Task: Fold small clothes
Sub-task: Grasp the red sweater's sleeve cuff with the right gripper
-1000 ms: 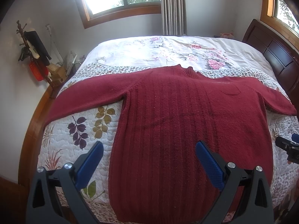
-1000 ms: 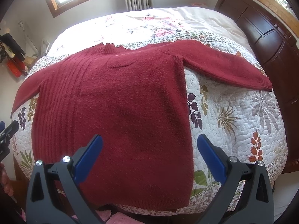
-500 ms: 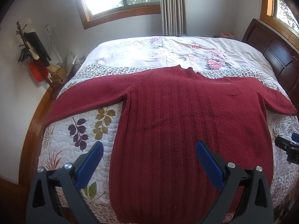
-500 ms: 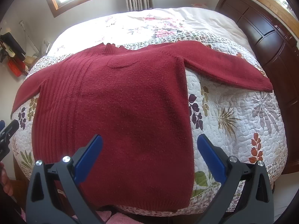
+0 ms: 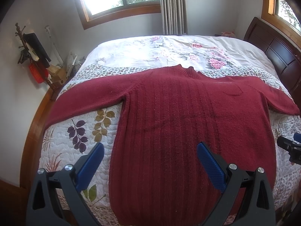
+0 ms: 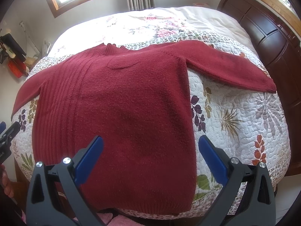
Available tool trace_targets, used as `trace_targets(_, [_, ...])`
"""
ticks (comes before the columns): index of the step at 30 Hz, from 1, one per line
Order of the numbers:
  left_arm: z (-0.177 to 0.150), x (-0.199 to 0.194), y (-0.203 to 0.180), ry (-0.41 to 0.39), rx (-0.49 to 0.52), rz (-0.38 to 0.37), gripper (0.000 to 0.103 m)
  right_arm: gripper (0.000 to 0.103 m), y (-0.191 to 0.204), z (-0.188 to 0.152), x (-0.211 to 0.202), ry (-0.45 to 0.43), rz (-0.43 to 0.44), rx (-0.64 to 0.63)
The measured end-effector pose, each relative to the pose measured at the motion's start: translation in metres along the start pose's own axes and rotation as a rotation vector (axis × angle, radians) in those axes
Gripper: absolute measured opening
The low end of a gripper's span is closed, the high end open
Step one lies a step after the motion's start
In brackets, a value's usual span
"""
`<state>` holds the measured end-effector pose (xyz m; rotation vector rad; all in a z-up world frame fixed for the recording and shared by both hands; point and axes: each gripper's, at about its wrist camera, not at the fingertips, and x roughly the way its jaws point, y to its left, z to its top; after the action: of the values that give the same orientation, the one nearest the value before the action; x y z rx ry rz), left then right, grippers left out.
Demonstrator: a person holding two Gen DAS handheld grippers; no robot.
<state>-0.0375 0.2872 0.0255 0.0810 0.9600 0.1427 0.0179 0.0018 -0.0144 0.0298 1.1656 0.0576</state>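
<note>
A dark red knit sweater (image 5: 178, 116) (image 6: 120, 101) lies flat and face up on the bed, collar toward the far side, both sleeves spread out sideways. Its hem reaches the near edge of the bed. My left gripper (image 5: 150, 148) hovers open above the sweater's lower left part, nothing between its blue pads. Above the lower right part my right gripper (image 6: 150, 141) is held open and empty too. Each gripper's tip shows at the edge of the other's view.
The bed carries a white quilt (image 6: 235, 116) with leaf prints and a floral cover (image 5: 178, 50) farther back. A dark wooden headboard (image 6: 267, 30) stands at the right. A coat rack with hanging items (image 5: 33, 56) is at the left wall. Pink fabric (image 6: 116, 220) lies below the bed's near edge.
Both views have shifted only slightly; the grippers stay open and the sweater has not moved.
</note>
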Motion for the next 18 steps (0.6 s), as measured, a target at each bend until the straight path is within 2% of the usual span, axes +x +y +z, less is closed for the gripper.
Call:
trace_targets(3, [0.002, 0.007, -0.004, 0.014, -0.003, -0.013, 0.099, 0.1, -0.01, 0.003, 0.005, 0.001, 0.002, 0.008])
trace_targets(7, [0.013, 0.025, -0.018, 0.05, -0.013, -0.053, 0.099, 0.1, -0.043, 0.013, 0.007, -0.009, -0.012, 0.06])
trace_targets(10, [0.026, 0.034, -0.044, 0.044, 0.012, -0.072, 0.099, 0.1, -0.084, 0.026, 0.007, -0.026, -0.016, 0.125])
trace_targets(16, [0.067, 0.051, -0.106, -0.006, 0.028, -0.105, 0.099, 0.1, -0.205, 0.069, 0.015, -0.079, -0.12, 0.236])
trace_targets(18, [0.083, 0.058, -0.128, -0.022, 0.027, -0.118, 0.099, 0.1, -0.248, 0.081, 0.02, -0.088, -0.116, 0.291])
